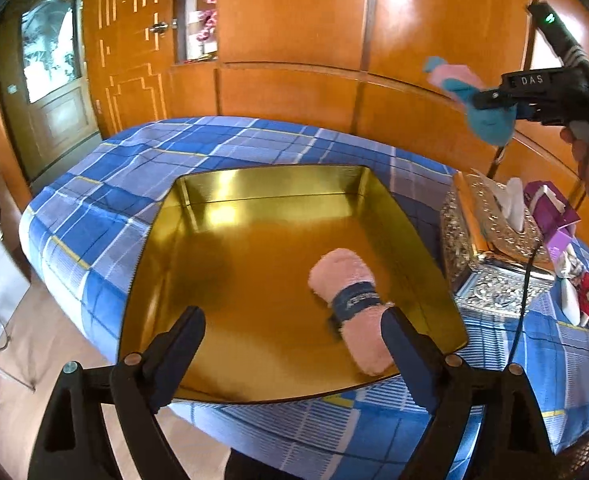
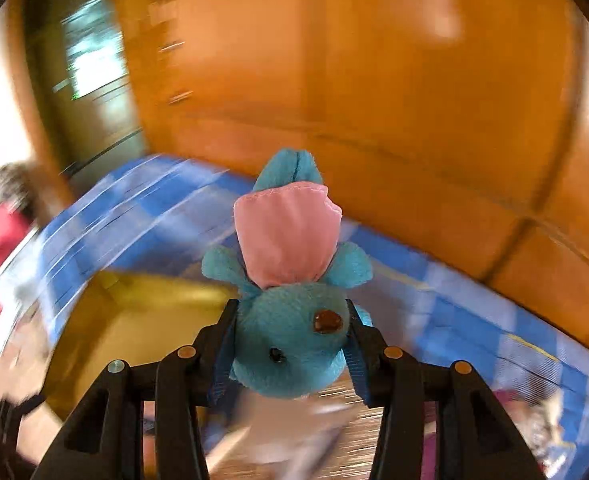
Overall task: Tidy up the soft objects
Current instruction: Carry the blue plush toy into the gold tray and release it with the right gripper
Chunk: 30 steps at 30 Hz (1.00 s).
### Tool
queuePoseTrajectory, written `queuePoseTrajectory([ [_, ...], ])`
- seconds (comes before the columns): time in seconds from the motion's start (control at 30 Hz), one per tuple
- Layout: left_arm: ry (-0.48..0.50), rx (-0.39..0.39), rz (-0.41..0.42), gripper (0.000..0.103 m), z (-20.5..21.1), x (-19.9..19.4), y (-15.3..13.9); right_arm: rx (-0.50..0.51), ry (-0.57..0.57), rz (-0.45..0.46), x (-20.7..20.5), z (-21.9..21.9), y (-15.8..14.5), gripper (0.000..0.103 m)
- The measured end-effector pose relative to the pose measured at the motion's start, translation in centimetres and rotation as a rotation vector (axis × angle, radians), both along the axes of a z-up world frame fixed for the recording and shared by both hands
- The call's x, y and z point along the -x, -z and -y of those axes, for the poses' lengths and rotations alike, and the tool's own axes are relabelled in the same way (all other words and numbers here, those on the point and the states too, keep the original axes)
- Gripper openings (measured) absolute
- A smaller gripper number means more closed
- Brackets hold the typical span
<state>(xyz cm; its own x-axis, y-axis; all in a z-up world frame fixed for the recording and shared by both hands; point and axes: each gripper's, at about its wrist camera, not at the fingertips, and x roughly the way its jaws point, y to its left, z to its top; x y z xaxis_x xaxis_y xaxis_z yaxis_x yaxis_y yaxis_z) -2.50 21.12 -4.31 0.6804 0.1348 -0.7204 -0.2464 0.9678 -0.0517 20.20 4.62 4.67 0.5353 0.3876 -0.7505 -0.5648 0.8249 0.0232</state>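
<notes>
Your right gripper (image 2: 290,344) has its jaws closed on the head of the blue plush toy with a pink cloth skirt (image 2: 290,280), holding it in the air above the blue plaid tablecloth (image 1: 142,160). Your left gripper (image 1: 294,332) hangs wide open and holds nothing, over the shallow gold metal tray (image 1: 254,184), where the rolled pink fuzzy towel with a dark band (image 1: 350,300) lies beside its right finger

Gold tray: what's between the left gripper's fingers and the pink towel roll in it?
Left wrist view: only bare tray floor. The open left gripper hangs over the near edge of the gold tray; the pink towel roll lies beside its right finger.
</notes>
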Motion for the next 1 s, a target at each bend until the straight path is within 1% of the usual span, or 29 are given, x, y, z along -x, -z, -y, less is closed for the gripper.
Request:
queuePoseTrajectory([
  [0.07, -0.024, 0.000, -0.001, 0.091, -0.7, 0.3, 0.0, 0.013, -0.112, -0.015, 2.9, -3.0, 1.4, 0.048],
  [0.17, -0.062, 0.008, 0.010, 0.091, -1.8, 0.7, -0.1, 0.048, -0.236, -0.029, 6.8, -5.9, 3.5, 0.048],
  [0.23, -0.084, 0.011, 0.022, 0.091, -2.4, 1.0, -0.3, 0.100, -0.273, -0.031, 9.0, -7.7, 5.3, 0.048],
  [0.3, -0.099, 0.014, 0.036, 0.091, -2.8, 1.2, -0.6, 0.153, -0.256, -0.031, 9.8, -8.9, 7.0, 0.048],
  [0.33, -0.104, 0.013, 0.042, 0.091, -2.9, 1.3, -0.8, 0.174, -0.232, -0.039, 9.5, -9.6, 7.8, 0.048],
  [0.43, -0.107, 0.001, 0.053, 0.092, -2.8, 1.3, -1.1, 0.212, -0.141, -0.059, 7.7, -10.6, 9.7, 0.049],
  [0.57, -0.105, -0.022, 0.063, 0.093, -2.5, 1.4, -1.5, 0.255, -0.092, -0.053, 5.9, -11.8, 11.7, 0.052],
  [0.7, -0.103, -0.029, 0.064, 0.093, -2.3, 1.4, -1.7, 0.275, -0.070, -0.038, 5.7, -12.2, 12.6, 0.058],
  [0.8, -0.102, -0.037, 0.067, 0.093, -2.2, 1.4, -1.8, 0.259, -0.061, -0.058, 5.3, -12.2, 13.1, 0.060],
  [0.93, -0.099, -0.037, 0.063, 0.093, -2.1, 1.3, -1.8, 0.244, -0.051, -0.055, 5.5, -11.6, 13.0, 0.065],
  [1.0, -0.096, -0.036, 0.063, 0.093, -2.0, 1.4, -1.8, 0.225, -0.033, -0.055, 5.6, -11.1, 12.7, 0.065],
])
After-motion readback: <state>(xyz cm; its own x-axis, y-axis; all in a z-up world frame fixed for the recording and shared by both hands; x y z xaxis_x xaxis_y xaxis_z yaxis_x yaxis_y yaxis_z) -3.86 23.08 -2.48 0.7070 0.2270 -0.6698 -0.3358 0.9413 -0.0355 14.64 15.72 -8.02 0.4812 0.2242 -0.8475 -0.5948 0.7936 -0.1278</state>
